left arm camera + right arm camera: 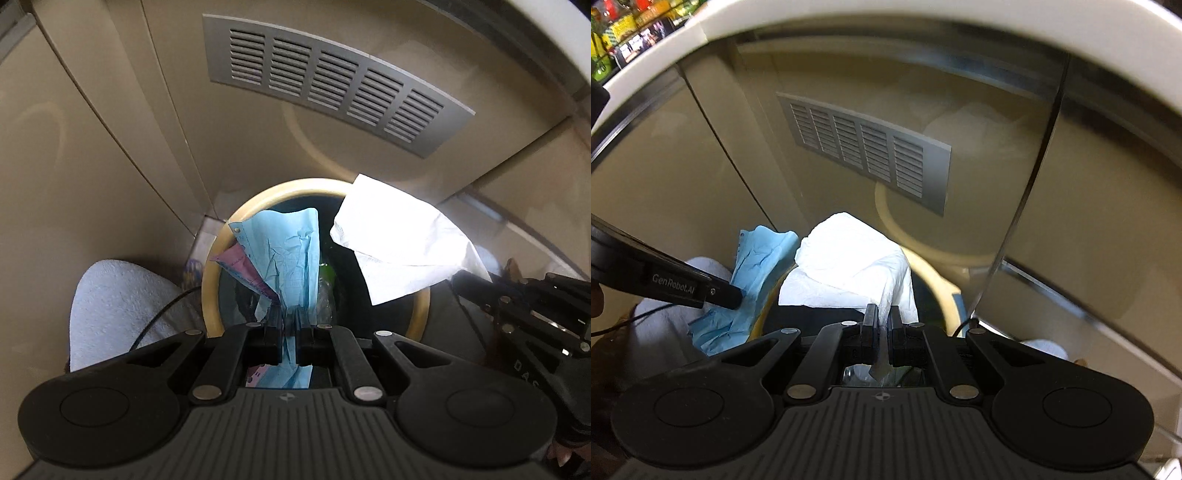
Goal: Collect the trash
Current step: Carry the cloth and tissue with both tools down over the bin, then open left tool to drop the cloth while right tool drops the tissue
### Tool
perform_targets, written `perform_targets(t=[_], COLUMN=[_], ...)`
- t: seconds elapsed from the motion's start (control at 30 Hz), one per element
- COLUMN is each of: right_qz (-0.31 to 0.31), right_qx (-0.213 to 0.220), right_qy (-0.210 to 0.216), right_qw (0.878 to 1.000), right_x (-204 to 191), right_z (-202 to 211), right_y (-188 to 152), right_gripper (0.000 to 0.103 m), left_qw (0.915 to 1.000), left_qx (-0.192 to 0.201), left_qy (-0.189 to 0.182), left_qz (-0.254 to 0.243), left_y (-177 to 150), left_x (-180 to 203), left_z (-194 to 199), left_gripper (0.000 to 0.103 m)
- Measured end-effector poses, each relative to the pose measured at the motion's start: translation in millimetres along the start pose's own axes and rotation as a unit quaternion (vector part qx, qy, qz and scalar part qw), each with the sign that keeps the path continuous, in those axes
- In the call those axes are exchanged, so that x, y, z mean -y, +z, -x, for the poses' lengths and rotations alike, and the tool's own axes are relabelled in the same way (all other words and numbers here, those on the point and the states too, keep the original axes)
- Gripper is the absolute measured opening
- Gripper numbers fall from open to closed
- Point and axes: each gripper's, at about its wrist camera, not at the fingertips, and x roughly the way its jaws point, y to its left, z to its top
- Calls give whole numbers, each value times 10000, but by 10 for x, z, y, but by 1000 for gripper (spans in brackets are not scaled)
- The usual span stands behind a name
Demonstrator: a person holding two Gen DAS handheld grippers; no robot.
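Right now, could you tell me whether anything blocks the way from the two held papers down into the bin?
Nothing visible does. The blue paper in the left claw and the white tissue in the right claw both hang over the open bin, whose mouth has no lid, only trash inside.

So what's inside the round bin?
Inside the bin it is dark, with a bit of green and some clear plastic showing. The blue paper and white tissue, held above by the tongs, cover most of what lies below.
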Motion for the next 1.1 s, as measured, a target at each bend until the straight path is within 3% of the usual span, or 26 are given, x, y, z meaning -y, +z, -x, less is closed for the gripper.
perform_targets(t=[0.37, 0.97, 1.0, 1.03, 1.07, 1.1], right_qz=[93, 147, 127, 101, 67, 31], right_qx=[-271, -405, -407, -407, -404, -418], right_qy=[-93, -245, -267, -289, -319, -341], right_qw=[9995, 9988, 9987, 9987, 9987, 9985], right_x=[-42, -72, -77, -71, -66, -57], right_z=[-165, -317, -315, -318, -325, -332], right_y=[6, 14, 12, 11, 9, 10], right_gripper=[6, 8, 8, 9, 17, 34], left_qw=[9994, 9991, 9991, 9991, 9991, 9991], left_qx=[-153, -152, -156, -137, -115, -76], left_qy=[134, 248, 261, 275, 272, 273], left_qz=[-279, -299, -283, -278, -293, -323], left_y=[37, 122, 128, 130, 138, 143], left_x=[85, 68, 69, 72, 73, 72], left_z=[-143, -243, -256, -262, -271, -276], left_gripper=[6, 7, 9, 18, 26, 50])
